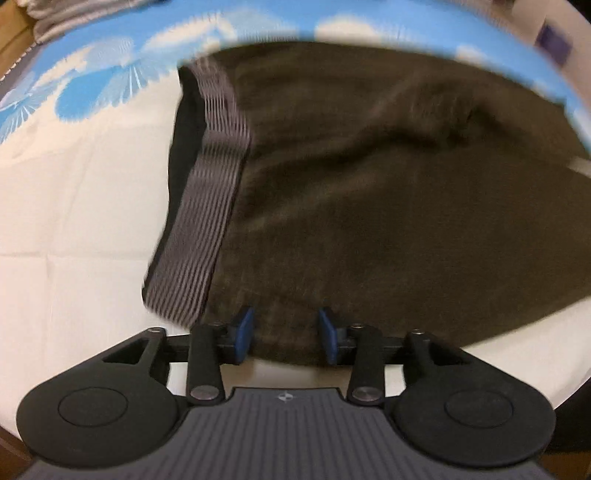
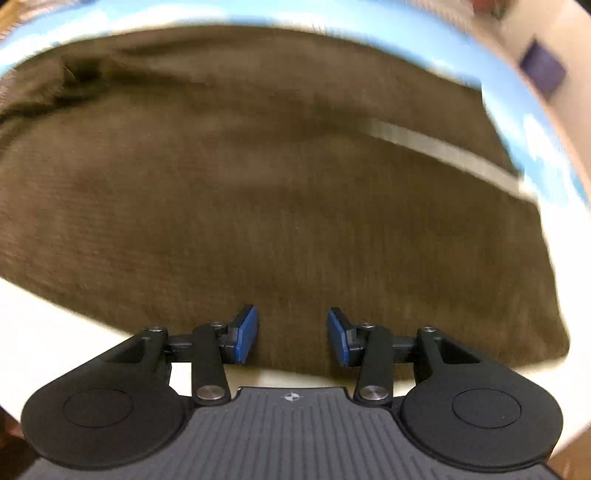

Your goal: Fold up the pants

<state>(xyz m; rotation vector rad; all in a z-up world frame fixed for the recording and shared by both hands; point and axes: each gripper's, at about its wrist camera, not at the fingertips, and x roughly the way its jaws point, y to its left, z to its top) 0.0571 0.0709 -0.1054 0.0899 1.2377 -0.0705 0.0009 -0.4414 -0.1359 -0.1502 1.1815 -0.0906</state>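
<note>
Dark brown pants lie flat on a bed sheet, white with a blue cloud print. Their grey striped waistband runs along their left end in the left wrist view. My left gripper points down over the near edge of the pants just right of the waistband. Its blue pads stand apart, with cloth lying loose between them. In the right wrist view the pants fill most of the picture, crossed by a pale grey strip. My right gripper hangs open over their near edge, its pads not pressing the cloth.
A grey bundle of cloth lies at the sheet's far left corner, with brown wood beyond it. A purple square shows on the pale wall at the far right. Bare white sheet lies left of the right gripper.
</note>
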